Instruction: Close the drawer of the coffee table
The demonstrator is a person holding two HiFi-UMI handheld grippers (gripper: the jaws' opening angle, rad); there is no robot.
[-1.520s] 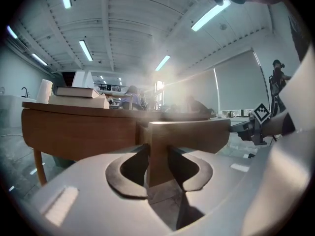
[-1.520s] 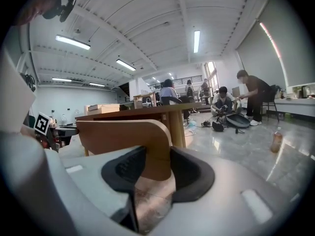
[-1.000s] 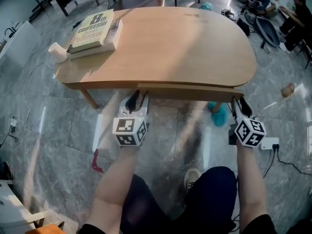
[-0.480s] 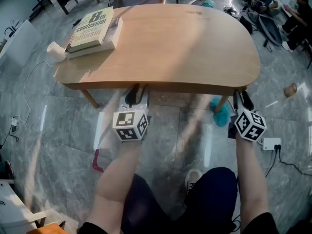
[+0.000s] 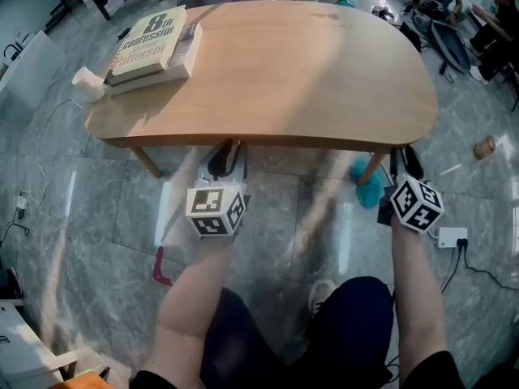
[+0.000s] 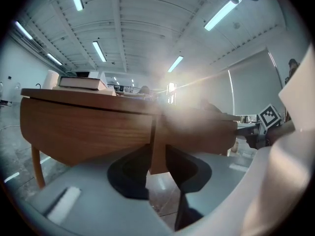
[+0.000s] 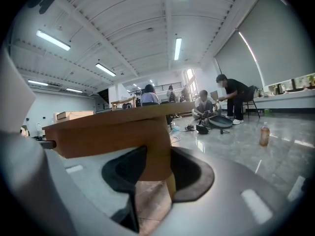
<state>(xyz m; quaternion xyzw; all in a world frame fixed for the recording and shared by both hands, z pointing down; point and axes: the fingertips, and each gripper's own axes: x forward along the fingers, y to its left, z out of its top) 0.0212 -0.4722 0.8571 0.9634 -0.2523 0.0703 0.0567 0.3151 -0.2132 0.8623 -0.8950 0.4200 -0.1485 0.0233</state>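
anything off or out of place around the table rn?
Drawer looks shut flush. Two oddities: the white roll by the books seems to overhang the table corner, and a bottle stands alone on the open floor at right.

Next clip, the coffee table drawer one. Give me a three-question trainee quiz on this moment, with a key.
1. Short answer: what stands between the jaws of the left gripper and of the right gripper?
2. The turquoise thing on the floor lies nearest: A the left gripper, B the right gripper, C the books.
3. True or false: the drawer sticks far out toward the person.
Key: 1 a wooden part of the front of the coffee table, the left jaws closing around it; 2 B; 3 false.
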